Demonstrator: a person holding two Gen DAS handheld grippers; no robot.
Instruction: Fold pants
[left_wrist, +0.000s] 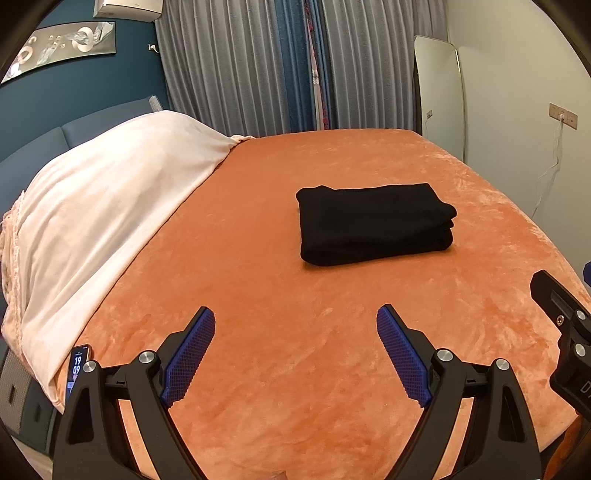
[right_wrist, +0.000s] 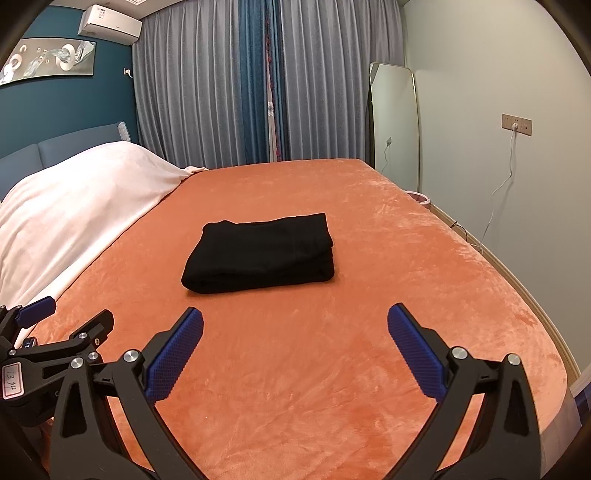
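Observation:
Black pants lie folded into a compact rectangular stack on the orange bed cover; they also show in the right wrist view. My left gripper is open and empty, held back from the pants near the bed's front edge. My right gripper is open and empty, also short of the pants. The left gripper shows at the left edge of the right wrist view, and part of the right gripper's black body shows at the right edge of the left wrist view.
A cream blanket covers the pillows at the left. A phone lies at the bed's front left corner. Grey curtains, a leaning mirror and a wall socket with a white cable stand behind and to the right.

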